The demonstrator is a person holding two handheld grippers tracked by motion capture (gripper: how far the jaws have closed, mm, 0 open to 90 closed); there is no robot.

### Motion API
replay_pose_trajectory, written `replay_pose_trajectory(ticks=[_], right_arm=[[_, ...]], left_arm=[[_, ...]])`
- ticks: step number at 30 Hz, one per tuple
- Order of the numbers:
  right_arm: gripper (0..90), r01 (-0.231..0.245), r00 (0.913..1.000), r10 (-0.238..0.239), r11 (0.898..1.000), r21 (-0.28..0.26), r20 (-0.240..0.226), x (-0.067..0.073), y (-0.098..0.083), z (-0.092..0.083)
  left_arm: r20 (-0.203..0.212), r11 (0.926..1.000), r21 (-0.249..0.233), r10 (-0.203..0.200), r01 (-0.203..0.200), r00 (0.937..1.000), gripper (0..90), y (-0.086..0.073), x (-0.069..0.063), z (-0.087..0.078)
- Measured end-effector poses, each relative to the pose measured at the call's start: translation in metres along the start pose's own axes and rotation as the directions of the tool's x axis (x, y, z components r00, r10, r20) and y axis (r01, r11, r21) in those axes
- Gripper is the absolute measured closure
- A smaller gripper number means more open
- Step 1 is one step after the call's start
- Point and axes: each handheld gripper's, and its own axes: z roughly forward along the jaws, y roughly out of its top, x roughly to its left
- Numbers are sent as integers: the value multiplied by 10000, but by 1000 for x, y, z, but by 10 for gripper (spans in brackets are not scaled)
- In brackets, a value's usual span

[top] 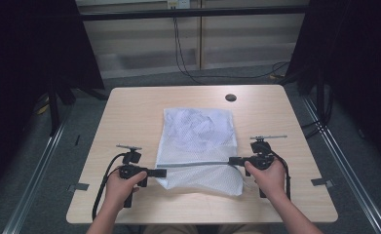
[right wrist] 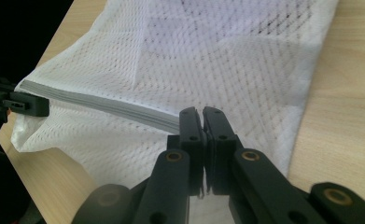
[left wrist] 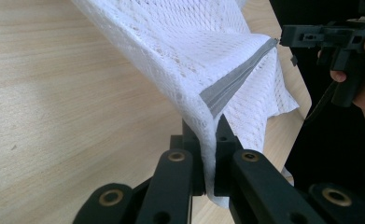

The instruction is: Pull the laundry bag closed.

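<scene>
A white mesh bag (top: 198,146) is lying in the middle of the wooden table (top: 129,112). Something light and crumpled is sitting inside it, at the far end. A grey zipper strip (top: 198,164) is running across the bag near its near end, from left to right.

The left gripper (top: 160,172) is clenching tight on the left end of the bag, right where the zipper strip ends. In the left gripper view, the mesh bag (left wrist: 180,51) is squeezed between the two black jaws, and the grey strip (left wrist: 231,84) is running away from them toward the other gripper (left wrist: 292,36).

The right gripper (top: 234,160) is clenching on the right end of the zipper strip. In the right gripper view, its jaws are pressing together on the end of the grey strip (right wrist: 105,105), with the bag (right wrist: 208,56) spreading out behind.

The strip is being held straight between the two grippers. A small dark hole (top: 231,97) is sitting in the table at the far side.
</scene>
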Motion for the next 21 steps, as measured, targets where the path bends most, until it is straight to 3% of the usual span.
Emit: replay_pose_trajectory(ticks=[13,18,21], right_arm=[[870,12,10000,-12,10000,-58,30,-4,-3,-5],[870,-258,9996,256,9995,-164,-154,-10,-2,-9],[870,-50,10000,50,9999,-124,5,-10,-3,-11]], left_arm=[[1,10000,42,53,-53,10000,885,0,0,0],[32,10000,35,85,-85,10000,884,0,0,0],[43,10000,48,38,-39,10000,885,0,0,0]])
